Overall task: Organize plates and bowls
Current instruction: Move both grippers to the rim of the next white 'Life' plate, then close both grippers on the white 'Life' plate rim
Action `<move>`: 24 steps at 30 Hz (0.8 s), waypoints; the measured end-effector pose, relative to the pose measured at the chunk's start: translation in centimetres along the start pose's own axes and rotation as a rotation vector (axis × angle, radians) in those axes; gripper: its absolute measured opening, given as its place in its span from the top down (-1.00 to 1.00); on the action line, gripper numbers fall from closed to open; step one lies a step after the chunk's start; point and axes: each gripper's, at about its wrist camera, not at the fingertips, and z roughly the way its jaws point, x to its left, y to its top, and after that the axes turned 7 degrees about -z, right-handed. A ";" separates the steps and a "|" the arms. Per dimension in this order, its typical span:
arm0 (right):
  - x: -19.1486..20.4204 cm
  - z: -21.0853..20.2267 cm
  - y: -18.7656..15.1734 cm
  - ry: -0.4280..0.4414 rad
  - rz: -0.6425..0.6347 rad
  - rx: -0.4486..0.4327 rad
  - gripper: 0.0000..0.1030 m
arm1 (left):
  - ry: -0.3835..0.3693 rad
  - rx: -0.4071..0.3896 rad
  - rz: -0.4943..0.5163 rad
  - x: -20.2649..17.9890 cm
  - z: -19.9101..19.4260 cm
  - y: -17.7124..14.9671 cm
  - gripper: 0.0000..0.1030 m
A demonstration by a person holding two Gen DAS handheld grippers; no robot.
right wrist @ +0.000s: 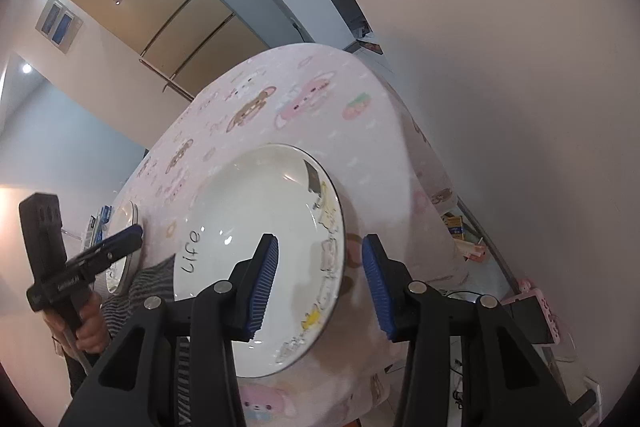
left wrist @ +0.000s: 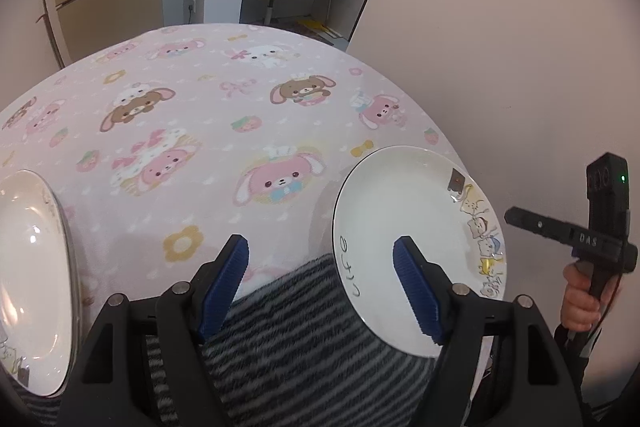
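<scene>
On the pink tablecloth (left wrist: 224, 131) printed with cartoon rabbits and bears, your two plates lie well apart near the edge closest to you: at the left a glossy white plate (left wrist: 32, 279) with a thin dark rim, cut off by the frame, and at the right its match, the plate (left wrist: 404, 227) lettered "Life" (right wrist: 191, 251) in black, with small cartoon animals along its far side. Your left gripper (left wrist: 320, 283) hangs over the gap between them, jaws spread and empty above your striped sleeve (left wrist: 304, 339). Your right gripper (right wrist: 318, 287) hovers over the "Life" plate's decorated edge, jaws parted and pinching nothing.
</scene>
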 end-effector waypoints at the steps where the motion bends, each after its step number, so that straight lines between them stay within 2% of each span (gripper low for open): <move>1: -0.4 0.3 -0.2 0.002 0.008 0.004 0.10 | 0.006 0.007 -0.005 0.0 0.5 0.1 -0.42; 3: -1.0 0.7 -0.4 -0.005 0.014 0.003 0.13 | 0.066 0.017 -0.015 0.0 1.6 0.2 -0.42; 4: -1.1 0.7 -0.5 -0.006 0.014 0.002 0.21 | 0.080 0.019 -0.015 0.0 2.1 0.3 -0.40; 9: -1.8 1.3 -0.9 0.043 0.030 0.004 0.30 | 0.031 0.077 -0.040 0.2 4.3 0.4 -0.36; 11: -1.8 1.4 -1.2 0.064 0.034 0.006 0.36 | -0.004 0.105 -0.056 0.1 5.0 0.4 -0.18; 13: -1.8 1.6 -1.5 0.068 0.054 0.006 0.37 | -0.038 0.128 -0.070 -0.1 5.5 0.2 0.15; 15: -1.6 1.8 -1.8 0.061 0.052 0.009 0.45 | -0.049 0.139 -0.078 -0.2 5.9 0.0 0.37; 17: -1.5 2.2 -1.8 0.052 0.050 0.021 0.57 | -0.059 0.152 -0.074 -0.2 6.4 -0.3 0.43; 19: -1.5 2.5 -1.7 0.080 0.050 0.040 0.66 | -0.070 0.149 -0.062 -0.4 6.4 -0.4 0.55; 20: -1.3 2.7 -1.7 0.102 0.045 0.052 0.68 | -0.076 0.152 -0.058 -0.4 6.4 -0.3 0.58; 22: -0.7 2.9 -1.8 0.080 0.011 0.061 0.68 | -0.088 0.158 -0.065 -0.3 6.5 -0.2 0.66; 24: -0.4 3.2 -1.8 0.066 -0.001 0.069 0.68 | -0.093 0.157 -0.060 -0.4 6.6 -0.4 0.67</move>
